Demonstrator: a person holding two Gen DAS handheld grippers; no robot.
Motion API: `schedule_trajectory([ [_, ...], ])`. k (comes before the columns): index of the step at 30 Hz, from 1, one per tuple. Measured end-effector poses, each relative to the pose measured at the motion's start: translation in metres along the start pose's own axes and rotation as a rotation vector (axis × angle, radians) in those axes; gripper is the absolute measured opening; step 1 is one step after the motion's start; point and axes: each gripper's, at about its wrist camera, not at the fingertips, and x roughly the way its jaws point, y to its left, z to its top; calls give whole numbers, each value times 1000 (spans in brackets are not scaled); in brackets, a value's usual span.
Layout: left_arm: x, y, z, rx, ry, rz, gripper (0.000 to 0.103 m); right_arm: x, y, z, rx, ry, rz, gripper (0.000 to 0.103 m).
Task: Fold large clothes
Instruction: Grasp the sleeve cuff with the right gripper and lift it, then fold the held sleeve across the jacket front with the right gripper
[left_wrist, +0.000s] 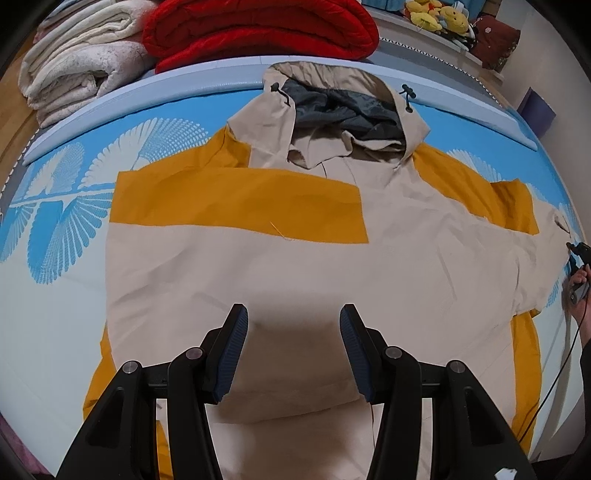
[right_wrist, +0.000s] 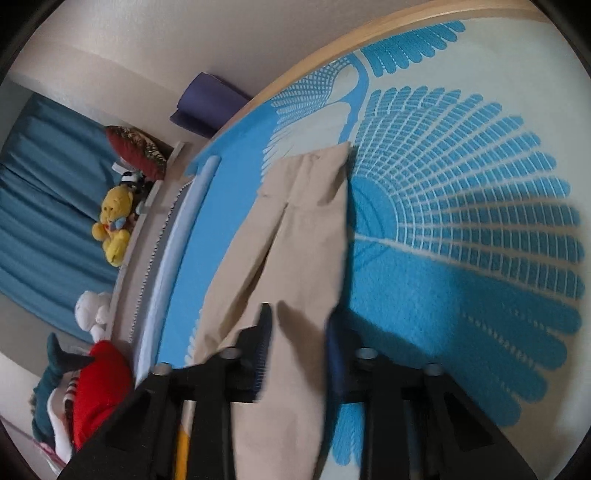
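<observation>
Surface: blue-and-white bed cover (left_wrist: 55, 236) printed with fan-shaped feather patterns; a pale blue bolster (left_wrist: 155, 88) runs along its far edge
Background: folded cream blankets (left_wrist: 74, 70) and a red quilt (left_wrist: 258, 33) stacked beyond the bolster; yellow plush toys (left_wrist: 439, 16) on a ledge by a teal curtain (right_wrist: 44, 184)
Jacket place: beige-and-mustard hooded jacket (left_wrist: 295, 266) lies flat in the middle of the bed cover
Jacket axis: long axis runs from the hem, nearest the left wrist camera, up to the hood (left_wrist: 343, 103) beside the bolster
Jacket look: beige body; mustard panels at shoulders and sides; grey hood lining; two black cord toggles at the collar; light creases across the chest
Folded sleeve: one sleeve (left_wrist: 240, 203) is laid across the chest, mustard band uppermost, its end near the jacket's middle
Other sleeve: beige sleeve (right_wrist: 295, 240) stretches sideways off the body onto the bed cover; cuff points away from the right wrist camera
Left claw (left_wrist: 293, 354): hangs over the lower front of the jacket; jaws stand about half apart with nothing between the pads
Right claw (right_wrist: 299, 354): jaws drawn narrow around the beige sleeve; the view is blurred, so whether the pads truly press the cloth I cannot tell
Person: a hand (left_wrist: 580, 291) grips the right tool at the sleeve's end
</observation>
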Motion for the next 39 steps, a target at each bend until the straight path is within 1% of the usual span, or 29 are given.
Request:
schedule_trajectory([
  [2, 1, -1, 0, 9, 1, 2, 48, 3, 1, 2, 2, -1, 3, 11],
  [3, 0, -3, 0, 17, 0, 3, 48, 3, 4, 2, -15, -6, -9, 10],
  [4, 0, -3, 1, 19, -1, 2, 48, 2, 9, 1, -35, -16, -18, 6],
  [7, -3, -2, 3, 12, -6, -6, 48, -12, 44, -5, -155, -84, -65, 4],
  [8, -4, -1, 4, 4, -10, -10, 48, -19, 60, -8, -202, -109, -72, 3],
  [10, -9, 3, 7, -15, -17, -18, 48, -33, 102, -17, -293, -139, -49, 3],
  [12, -16, 8, 11, -32, -25, -23, 48, -48, 155, -35, -418, -150, -22, 3],
  [13, -18, 11, 13, -41, -29, -24, 48, -54, 174, -45, -465, -147, -5, 3],
  [15, -25, 21, 18, -72, -42, -36, 48, -75, 229, -82, -609, -119, 60, 3],
  [16, -29, 27, 21, -92, -49, -41, 48, -86, 246, -102, -667, -106, 92, 3],
  [17, -32, 33, 23, -112, -56, -46, 48, -97, 266, -124, -721, -85, 126, 3],
  [18, -36, 41, 26, -134, -64, -50, 48, -112, 290, -155, -789, -48, 172, 3],
  [20, -42, 54, 31, -170, -75, -51, 48, -135, 316, -204, -853, 17, 244, 3],
  [21, -46, 62, 33, -196, -78, -53, 48, -151, 331, -240, -883, 77, 302, 3],
  [22, -47, 67, 34, -210, -78, -55, 48, -162, 341, -267, -912, 117, 337, 3],
  [23, -50, 73, 34, -225, -79, -59, 48, -173, 349, -294, -945, 154, 369, 3],
  [24, -52, 79, 34, -240, -80, -61, 48, -187, 358, -331, -982, 209, 411, 3],
  [26, -56, 88, 33, -259, -78, -65, 48, -203, 362, -383, -1023, 291, 458, 3],
  [27, -57, 93, 32, -267, -75, -66, 48, -211, 364, -414, -1041, 338, 479, 3],
  [28, -58, 97, 31, -272, -71, -66, 48, -214, 360, -435, -1054, 373, 489, 3],
  [29, -59, 100, 29, -276, -67, -69, 48, -216, 356, -458, -1081, 411, 490, 3],
  [31, -59, 106, 27, -281, -53, -85, 48, -214, 347, -498, -1128, 459, 461, 3],
  [32, -60, 106, 26, -281, -49, -90, 48, -209, 341, -512, -1129, 502, 445, 4],
  [33, -60, 107, 26, -277, -42, -94, 48, -199, 333, -528, -1135, 568, 410, 5],
  [35, -58, 105, 25, -261, -28, -92, 48, -191, 318, -542, -1147, 622, 341, 6],
  [36, -57, 104, 25, -258, -23, -95, 48, -188, 311, -544, -1138, 650, 312, 6],
  [37, -57, 103, 25, -262, -17, -105, 48, -189, 302, -544, -1135, 670, 297, 7],
  [39, -55, 102, 25, -272, -7, -130, 48, -196, 297, -537, -1149, 705, 269, 11],
])
